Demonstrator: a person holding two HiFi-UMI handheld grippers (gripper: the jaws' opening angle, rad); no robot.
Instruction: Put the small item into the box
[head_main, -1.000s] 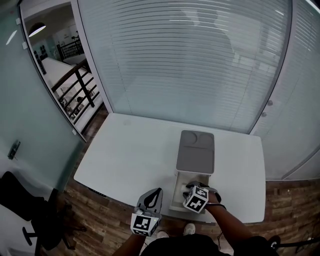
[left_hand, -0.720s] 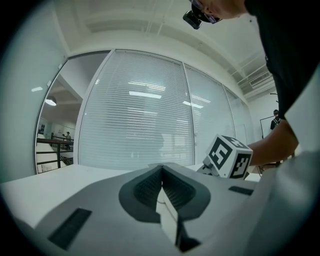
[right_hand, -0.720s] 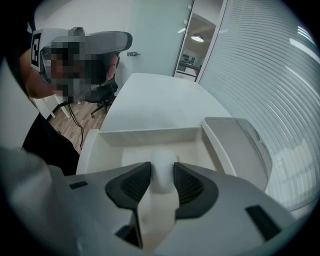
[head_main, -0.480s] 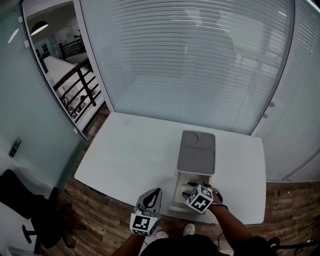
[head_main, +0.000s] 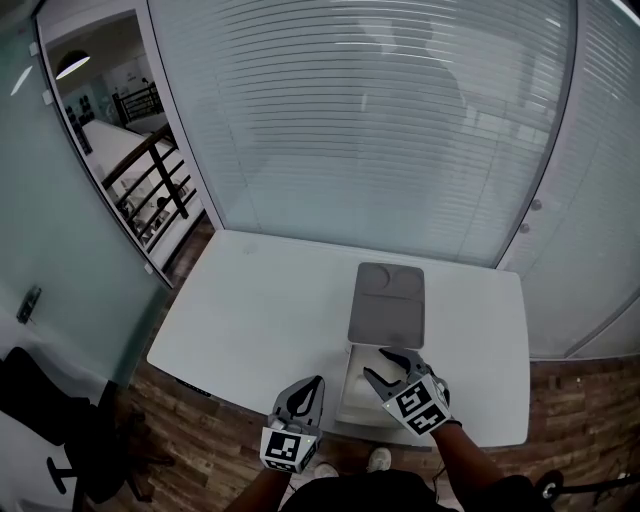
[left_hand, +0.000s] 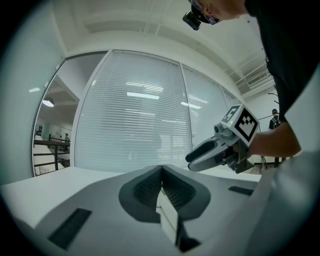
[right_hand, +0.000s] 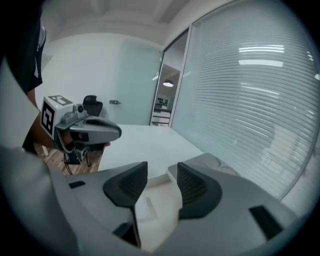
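A white box (head_main: 352, 388) stands open at the table's near edge, its grey lid (head_main: 387, 305) laid back flat behind it. My right gripper (head_main: 378, 364) hovers just over the box's opening; its jaws are opening and nothing is between them. In the right gripper view the gripper (right_hand: 161, 172) looks down into the box (right_hand: 162, 197), where a small pale flat piece (right_hand: 145, 207) seems to lie on the floor. My left gripper (head_main: 316, 384) is shut and empty, left of the box, past the table's front edge; its pads (left_hand: 161, 187) meet.
The white table (head_main: 260, 310) stands against a glass wall with blinds (head_main: 370, 120). Wooden floor (head_main: 200, 430) lies in front and to the left. A dark office chair (head_main: 60, 420) stands at the far left, by a glass partition.
My right gripper has drawn back a little to the right over the box and its jaws have spread apart. The left gripper has stayed where it was.
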